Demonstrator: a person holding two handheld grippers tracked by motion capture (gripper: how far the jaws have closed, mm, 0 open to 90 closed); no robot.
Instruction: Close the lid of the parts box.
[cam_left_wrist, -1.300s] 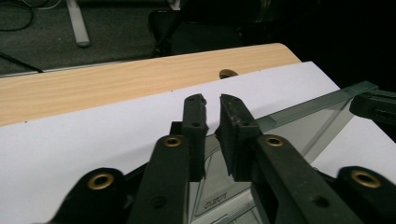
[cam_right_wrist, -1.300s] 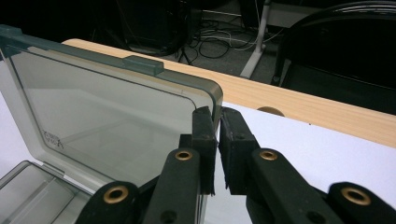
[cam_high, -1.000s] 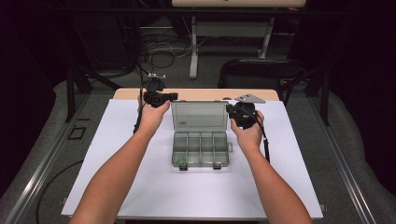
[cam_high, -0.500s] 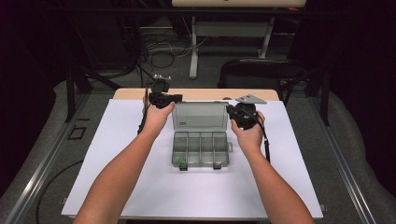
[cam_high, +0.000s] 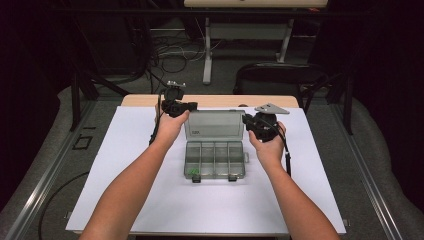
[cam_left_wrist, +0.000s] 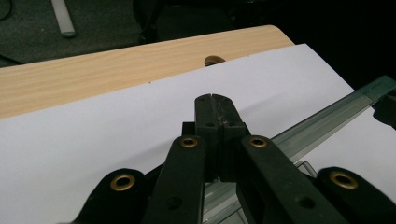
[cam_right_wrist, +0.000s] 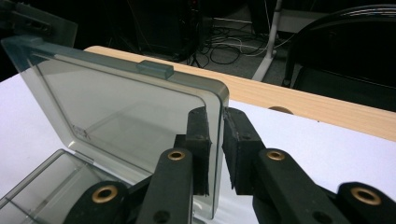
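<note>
A clear grey compartment box (cam_high: 215, 161) sits mid-table with its lid (cam_high: 215, 125) raised nearly upright. My right gripper (cam_high: 246, 121) straddles the lid's right edge (cam_right_wrist: 215, 140). Its jaws have just been opening, and a thin gap shows between the right pad (cam_right_wrist: 236, 154) and the lid. My left gripper (cam_high: 191, 106) hovers at the lid's top left corner, its jaws (cam_left_wrist: 212, 100) pressed together with nothing in them. The lid's rim (cam_left_wrist: 327, 119) runs past to its right. Something small and green (cam_high: 194, 173) lies in the front left compartment.
White paper (cam_high: 150, 200) covers the wooden table (cam_high: 210, 100), with bare wood along the far edge. A black chair (cam_high: 280, 77) and floor cables (cam_high: 170, 55) lie beyond the table. A cable hole (cam_left_wrist: 214, 59) is in the wood strip.
The left hand has drifted a little to the right, toward the lid's corner. The right hand and the lid have stayed where they were.
</note>
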